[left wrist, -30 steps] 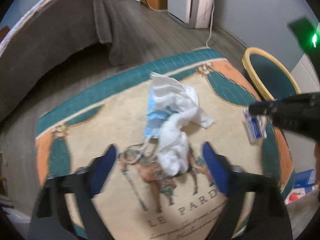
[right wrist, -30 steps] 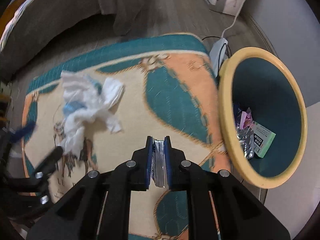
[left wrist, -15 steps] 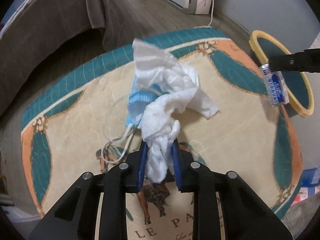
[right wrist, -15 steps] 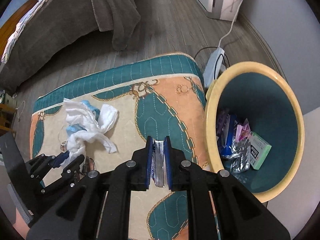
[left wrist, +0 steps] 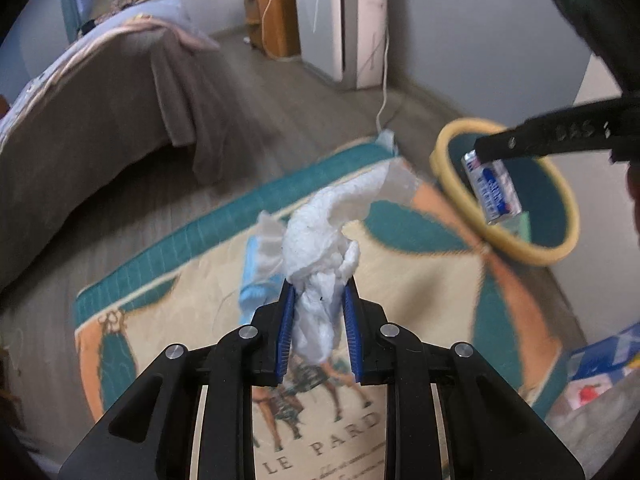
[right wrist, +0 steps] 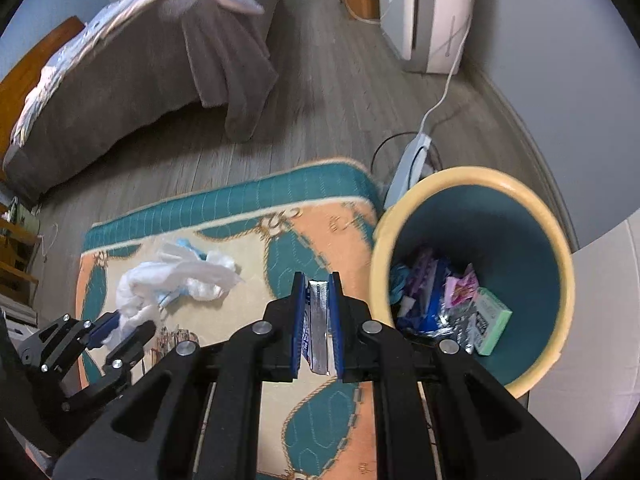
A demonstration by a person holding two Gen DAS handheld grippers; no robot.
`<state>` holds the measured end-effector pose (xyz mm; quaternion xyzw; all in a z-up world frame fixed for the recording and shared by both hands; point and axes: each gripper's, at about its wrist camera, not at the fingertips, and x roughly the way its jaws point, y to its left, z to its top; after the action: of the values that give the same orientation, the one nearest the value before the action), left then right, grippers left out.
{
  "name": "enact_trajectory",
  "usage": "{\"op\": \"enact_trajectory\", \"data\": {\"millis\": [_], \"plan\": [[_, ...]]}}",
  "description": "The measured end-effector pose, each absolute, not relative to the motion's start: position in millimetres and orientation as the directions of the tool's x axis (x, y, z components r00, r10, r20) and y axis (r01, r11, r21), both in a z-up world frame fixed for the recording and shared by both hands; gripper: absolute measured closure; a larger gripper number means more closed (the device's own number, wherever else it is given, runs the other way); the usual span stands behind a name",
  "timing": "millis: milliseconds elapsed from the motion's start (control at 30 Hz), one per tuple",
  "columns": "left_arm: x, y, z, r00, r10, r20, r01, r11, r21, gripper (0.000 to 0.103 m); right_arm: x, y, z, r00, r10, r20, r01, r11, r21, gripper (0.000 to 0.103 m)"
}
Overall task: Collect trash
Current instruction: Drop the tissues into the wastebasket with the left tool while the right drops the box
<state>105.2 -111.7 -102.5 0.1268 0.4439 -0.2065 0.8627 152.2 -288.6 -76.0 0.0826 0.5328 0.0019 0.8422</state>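
Observation:
My left gripper (left wrist: 318, 292) is shut on a crumpled white tissue (left wrist: 320, 256), lifted off the rug with a blue face mask (left wrist: 256, 280) tangled in it. In the right wrist view the same gripper (right wrist: 128, 326) holds the tissue bundle (right wrist: 176, 276) at the left. My right gripper (right wrist: 318, 284) is shut on a small silver and blue wrapper (right wrist: 316, 320); in the left wrist view that wrapper (left wrist: 492, 188) hangs over the rim of the bin (left wrist: 444, 176). The yellow-rimmed teal bin (right wrist: 556, 248) holds several pieces of trash.
A patterned teal, orange and cream rug (right wrist: 312, 232) covers the floor. A bed with a brown cover (right wrist: 120, 80) stands at the back left. A white appliance (right wrist: 436, 12), its cable and a power strip (right wrist: 408, 164) lie behind the bin. A white surface (right wrist: 592, 320) borders the right.
My left gripper closed on the tissue and lifted it with the mask off the rug. My right gripper rose with the wrapper and came nearer the bin.

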Motion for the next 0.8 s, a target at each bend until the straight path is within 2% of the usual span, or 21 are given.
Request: {"op": "enact_trajectory", "data": {"millis": [133,333,633,800], "plan": [[104,-124,-82,0.536,-0.302,-0.788,0.481,0.877,-0.009,0.078,146,-312,-58,0.473,0.071,-0.878,0.11,0.984,0.139,0.092],[95,-150,-66,0.55,-0.343,-0.761,0.526,0.85,-0.003,0.078,138,-360,-45,0.51,0.013,-0.86,0.182,0.976,0.123,0.092],[81,-198,-89,0.497,-0.325,-0.805,0.597,0.801,0.045,0.078,135,-415,-53,0.498,-0.106,-0.861,0.278,0.96,0.042,0.092],[86,-244,-104,0.421,-0.357,-0.834,0.626,0.78,-0.017,0.078,133,-440,-73,0.454,-0.128,-0.882,0.316,0.948,0.025,0.092]]}}
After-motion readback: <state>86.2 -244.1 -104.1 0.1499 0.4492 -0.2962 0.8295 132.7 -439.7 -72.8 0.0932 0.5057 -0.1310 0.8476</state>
